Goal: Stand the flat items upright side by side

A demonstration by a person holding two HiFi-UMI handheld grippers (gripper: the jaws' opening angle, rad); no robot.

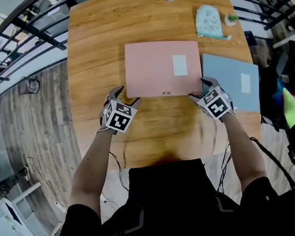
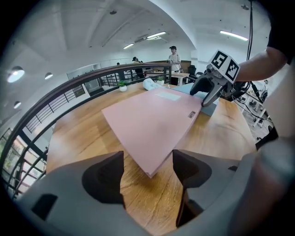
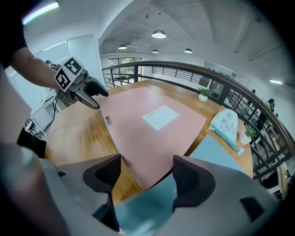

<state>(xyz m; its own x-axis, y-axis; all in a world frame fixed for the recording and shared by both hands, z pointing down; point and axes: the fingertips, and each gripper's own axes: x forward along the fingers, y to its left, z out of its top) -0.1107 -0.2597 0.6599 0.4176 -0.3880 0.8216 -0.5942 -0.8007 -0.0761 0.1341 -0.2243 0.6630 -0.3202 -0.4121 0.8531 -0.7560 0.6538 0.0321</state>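
Left gripper [image 2: 147,168]: jaws wide apart, I read the pink folder [image 1: 157,65] corner between them, unclamped. Right gripper [image 3: 146,173]: jaws apart around its other near corner, above the blue folder [image 1: 231,80]. Both folders lie flat on the counter [image 1: 95,41]. Pouch [image 1: 209,20] lies beyond them. Pad contact unclear.

Grey left claw [image 1: 126,97] and right claw [image 1: 199,88] bear black-and-white marker cubes [image 1: 119,118]; the shirt [image 1: 171,202] is black.

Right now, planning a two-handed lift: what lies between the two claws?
The pink board's near edge, per the head view; left claw and right claw gape at its corners.
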